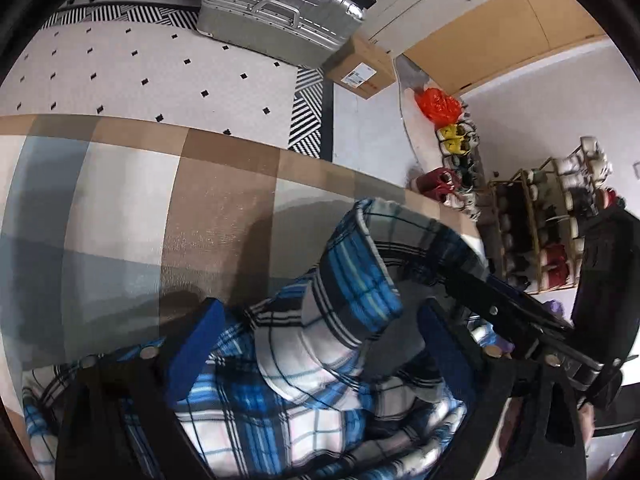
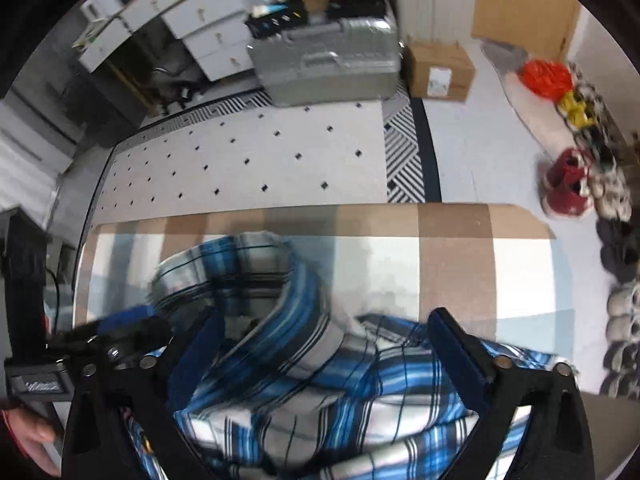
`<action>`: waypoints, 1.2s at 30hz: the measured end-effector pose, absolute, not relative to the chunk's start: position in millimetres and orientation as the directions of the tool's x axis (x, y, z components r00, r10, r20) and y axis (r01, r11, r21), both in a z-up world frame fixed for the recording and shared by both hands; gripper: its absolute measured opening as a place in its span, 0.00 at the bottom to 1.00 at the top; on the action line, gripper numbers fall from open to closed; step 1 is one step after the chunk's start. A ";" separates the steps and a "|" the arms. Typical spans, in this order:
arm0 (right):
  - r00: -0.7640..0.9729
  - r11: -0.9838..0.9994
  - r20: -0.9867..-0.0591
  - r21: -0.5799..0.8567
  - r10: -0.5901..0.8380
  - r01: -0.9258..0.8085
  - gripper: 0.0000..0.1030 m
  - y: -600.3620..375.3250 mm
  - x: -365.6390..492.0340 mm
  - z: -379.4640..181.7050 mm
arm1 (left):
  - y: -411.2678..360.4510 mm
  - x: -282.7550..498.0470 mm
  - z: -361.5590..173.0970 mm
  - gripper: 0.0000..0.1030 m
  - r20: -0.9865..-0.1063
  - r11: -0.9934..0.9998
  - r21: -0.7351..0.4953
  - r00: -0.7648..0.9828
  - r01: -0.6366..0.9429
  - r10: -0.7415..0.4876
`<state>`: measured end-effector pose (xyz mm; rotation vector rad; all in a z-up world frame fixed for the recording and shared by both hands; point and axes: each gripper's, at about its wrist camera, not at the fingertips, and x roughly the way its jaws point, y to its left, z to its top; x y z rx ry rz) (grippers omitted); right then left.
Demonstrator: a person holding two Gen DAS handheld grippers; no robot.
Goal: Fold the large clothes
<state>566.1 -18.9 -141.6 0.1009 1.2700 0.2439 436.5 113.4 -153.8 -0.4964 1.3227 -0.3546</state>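
Note:
A blue, white and black plaid shirt (image 1: 320,356) lies bunched on a table with a brown, white and blue checked cloth (image 1: 160,208). It also shows in the right wrist view (image 2: 320,384), with a sleeve or collar part curling up toward the far edge. My left gripper (image 1: 316,320) is open, its blue-padded fingers spread on either side of the raised cloth. My right gripper (image 2: 324,328) is open too, fingers wide over the shirt. The right gripper's body shows at the right of the left wrist view (image 1: 532,328). The left gripper's body shows at the left of the right wrist view (image 2: 100,340).
The table's checked cloth (image 2: 460,264) ends at a far edge. Beyond it lie a dotted rug (image 2: 248,156), a silver suitcase (image 1: 276,12), a cardboard box (image 2: 440,68), shoes along the wall (image 2: 568,184) and a shoe rack (image 1: 540,232).

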 end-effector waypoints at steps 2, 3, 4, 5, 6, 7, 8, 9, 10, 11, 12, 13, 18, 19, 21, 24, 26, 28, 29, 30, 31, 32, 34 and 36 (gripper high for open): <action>0.254 0.969 -0.941 0.189 0.224 -0.156 0.61 -16.8 566.2 -145.8 | 107.0 434.7 -156.5 0.46 -0.845 0.860 -0.510 0.190 -0.009 -0.500; 0.258 0.973 -0.945 0.162 0.201 -0.168 0.38 -16.5 563.8 -146.3 | 105.1 433.2 -158.5 0.35 -0.846 0.859 -0.513 0.174 -0.003 -0.504; 0.259 0.975 -0.948 0.142 0.183 -0.171 0.28 -17.4 564.7 -147.6 | 102.9 430.6 -160.1 0.30 -0.840 0.851 -0.526 0.155 0.004 -0.520; 0.264 0.979 -0.952 0.115 0.157 -0.166 0.16 -19.9 559.8 -148.8 | 102.4 427.7 -160.0 0.13 -0.842 0.852 -0.524 0.142 0.015 -0.520; 0.272 0.982 -0.953 0.095 0.136 -0.161 0.10 -21.9 554.3 -147.8 | 103.9 422.2 -155.8 0.07 -0.847 0.858 -0.513 0.148 0.021 -0.510; 0.274 0.983 -0.953 0.084 0.127 -0.165 0.08 -22.7 550.8 -147.2 | 105.4 420.7 -152.6 0.07 -0.843 0.855 -0.517 0.155 0.025 -0.515; 0.289 0.983 -0.950 0.070 0.118 -0.172 0.06 -24.2 544.3 -145.6 | 106.6 412.6 -146.2 0.07 -0.836 0.852 -0.522 0.178 0.035 -0.519; 0.304 0.981 -0.945 0.065 0.119 -0.183 0.05 -24.5 539.3 -144.2 | 107.8 407.5 -140.3 0.06 -0.835 0.856 -0.516 0.200 0.043 -0.513; 0.325 0.978 -0.938 0.054 0.119 -0.201 0.04 -24.7 531.3 -140.5 | 109.1 402.6 -133.9 0.06 -0.834 0.858 -0.510 0.214 0.056 -0.509; 0.356 0.976 -0.928 0.032 0.110 -0.216 0.04 -25.1 521.1 -134.7 | 111.3 396.5 -126.5 0.06 -0.831 0.862 -0.503 0.238 0.063 -0.502; 0.385 0.973 -0.916 0.023 0.113 -0.231 0.04 -25.9 510.0 -127.7 | 113.0 390.2 -117.9 0.06 -0.838 0.876 -0.477 0.265 0.069 -0.477; 0.404 0.971 -0.907 0.017 0.115 -0.239 0.04 -26.6 503.7 -123.0 | 114.3 387.5 -112.9 0.06 -0.834 0.879 -0.470 0.288 0.077 -0.471; 0.586 0.956 -0.790 0.001 0.181 -0.294 0.04 -40.3 430.4 -75.0 | 126.1 321.6 -62.9 0.06 -0.742 0.864 -0.491 0.468 0.107 -0.480; 0.612 0.956 -0.768 0.003 0.191 -0.294 0.04 -44.4 416.8 -68.4 | 128.3 309.6 -58.7 0.06 -0.722 0.860 -0.497 0.492 0.119 -0.486; 0.656 0.955 -0.721 0.025 0.222 -0.296 0.04 -55.2 381.9 -56.9 | 128.9 266.8 -50.2 0.06 -0.681 0.862 -0.485 0.554 0.150 -0.479; 0.706 0.955 -0.661 0.057 0.254 -0.290 0.04 -65.9 335.7 -51.0 | 121.6 213.3 -52.5 0.06 -0.635 0.858 -0.482 0.604 0.176 -0.481; 0.735 0.955 -0.621 0.077 0.270 -0.286 0.04 -71.9 297.9 -54.6 | 123.7 192.0 -60.9 0.06 -0.624 0.845 -0.510 0.606 0.164 -0.494; 0.749 0.959 -0.606 0.087 0.267 -0.271 0.04 -75.8 263.9 -65.1 | 128.0 167.4 -75.7 0.06 -0.622 0.820 -0.556 0.587 0.134 -0.518; 0.751 0.958 -0.602 0.096 0.271 -0.269 0.04 -76.2 249.4 -70.0 | 126.4 162.3 -81.7 0.06 -0.621 0.810 -0.571 0.578 0.130 -0.530; 0.748 0.958 -0.603 0.118 0.279 -0.262 0.04 -77.7 229.4 -80.3 | 128.0 155.0 -87.2 0.06 -0.617 0.807 -0.578 0.581 0.122 -0.530; 0.739 0.957 -0.610 0.133 0.284 -0.258 0.04 -78.2 218.4 -86.1 | 129.7 147.0 -92.0 0.06 -0.617 0.806 -0.580 0.584 0.115 -0.528; 0.739 0.958 -0.611 0.148 0.284 -0.246 0.04 -79.6 205.8 -93.5 | 131.9 140.9 -98.5 0.06 -0.618 0.801 -0.588 0.577 0.113 -0.535; 0.724 0.958 -0.627 0.175 0.287 -0.227 0.04 -82.2 187.1 -110.0 | 136.2 126.9 -104.2 0.06 -0.619 0.798 -0.595 0.576 0.102 -0.535; 0.713 0.960 -0.643 0.185 0.281 -0.211 0.04 -82.3 173.8 -127.4 | 137.7 113.6 -119.6 0.06 -0.633 0.796 -0.599 0.559 0.084 -0.535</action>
